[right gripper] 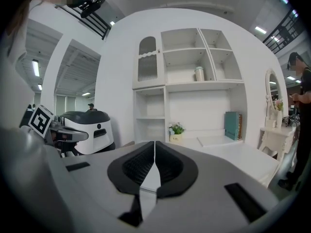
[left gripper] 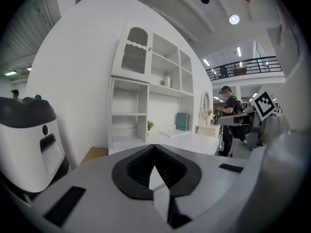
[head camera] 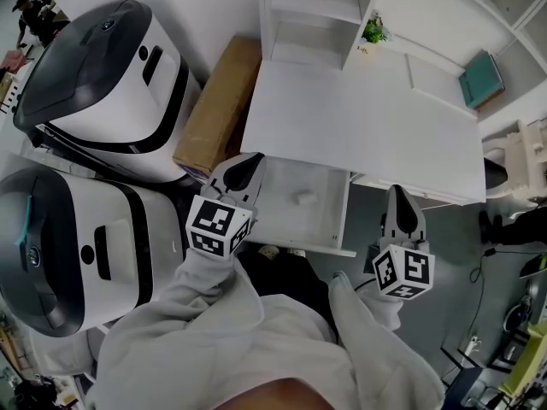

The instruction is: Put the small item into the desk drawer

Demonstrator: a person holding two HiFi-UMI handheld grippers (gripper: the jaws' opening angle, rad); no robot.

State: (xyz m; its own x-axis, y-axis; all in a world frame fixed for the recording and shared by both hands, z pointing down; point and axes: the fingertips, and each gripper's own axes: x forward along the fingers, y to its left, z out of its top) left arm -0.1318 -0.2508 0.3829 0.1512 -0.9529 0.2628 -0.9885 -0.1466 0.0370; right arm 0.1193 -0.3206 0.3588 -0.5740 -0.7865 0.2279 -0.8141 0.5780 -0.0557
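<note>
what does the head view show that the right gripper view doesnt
Only the head view: the open white desk drawer, pulled out below the desktop. Only the right gripper view: the white jar on an upper shelf and the arched white cabinet door. Both: the small green potted plant and the teal book on the desk.

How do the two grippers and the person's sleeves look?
Both the left gripper and right gripper are light grey with black ribbed fingers. Each carries a white cube with black square markers. The sleeves are pale grey.
</note>
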